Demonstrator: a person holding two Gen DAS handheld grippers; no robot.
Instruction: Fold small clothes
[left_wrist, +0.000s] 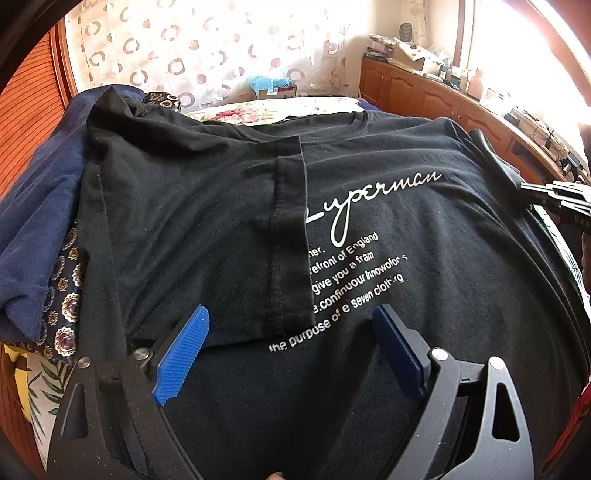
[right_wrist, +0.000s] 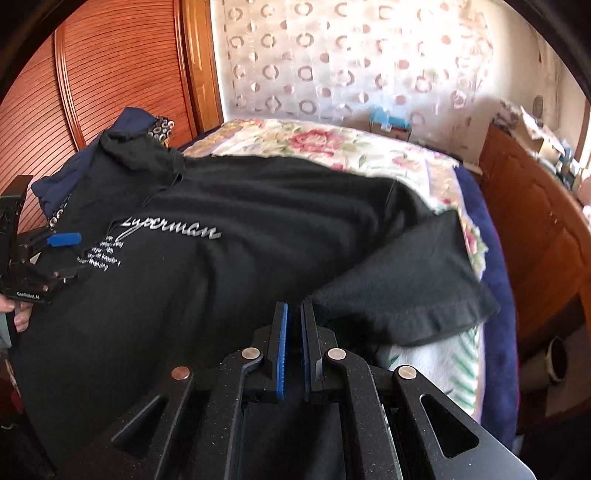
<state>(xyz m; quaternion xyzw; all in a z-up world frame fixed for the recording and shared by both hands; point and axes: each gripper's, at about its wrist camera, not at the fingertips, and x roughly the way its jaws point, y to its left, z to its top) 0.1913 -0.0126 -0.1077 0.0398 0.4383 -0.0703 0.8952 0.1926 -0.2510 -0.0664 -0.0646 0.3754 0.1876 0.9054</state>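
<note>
Black T-shirt (left_wrist: 424, 240) lies printed side up across the near end of the bed (right_wrist: 332, 147), its left side and sleeve (left_wrist: 291, 236) already folded over the chest. The other sleeve (right_wrist: 406, 288) lies spread toward the bed's right edge. Right claw (right_wrist: 293, 310) pressed together at the base of that sleeve; whether cloth is pinched, cannot tell. Left claw (left_wrist: 291, 325) spread, holding nothing, above the folded flap's lower end.

Judgement: carry the right sleeve low across the chest, matching the left fold's line, while the left claw steadies the flap.
</note>
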